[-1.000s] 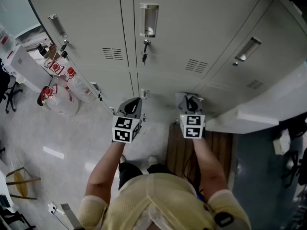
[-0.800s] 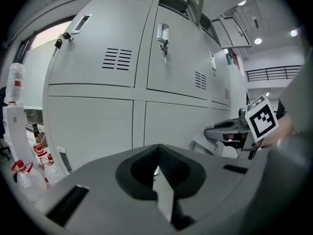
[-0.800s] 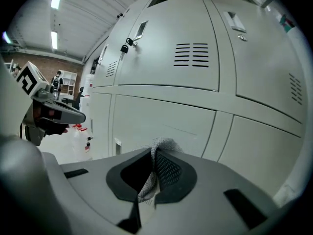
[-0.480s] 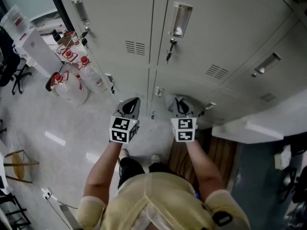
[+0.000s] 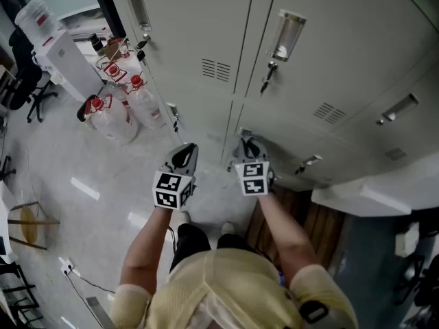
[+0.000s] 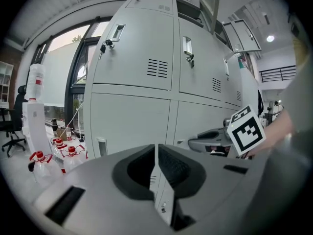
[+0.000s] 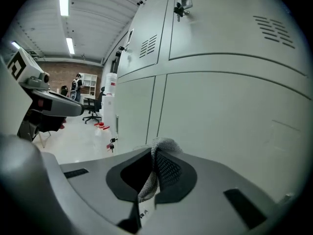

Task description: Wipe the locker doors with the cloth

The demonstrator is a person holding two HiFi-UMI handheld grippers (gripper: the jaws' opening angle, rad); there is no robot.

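Grey metal locker doors (image 5: 302, 81) fill the upper part of the head view, with handles and keys in their locks. My right gripper (image 5: 248, 147) is shut on a grey cloth (image 7: 157, 156), whose woven edge pokes up between the jaws, close in front of a lower locker door (image 7: 230, 131). My left gripper (image 5: 184, 155) is shut with nothing in it, held beside the right one, facing the lower doors (image 6: 132, 126).
Water bottles with red caps (image 5: 113, 112) and a white dispenser (image 5: 65, 57) stand on the floor at the left of the lockers. A wooden bench (image 5: 302, 225) and a white ledge (image 5: 357, 197) lie at the right. Office chairs (image 7: 93, 109) are far off.
Both grippers have shifted left along the lockers, and the head view has swung left with them. The cloth stays in the right gripper.
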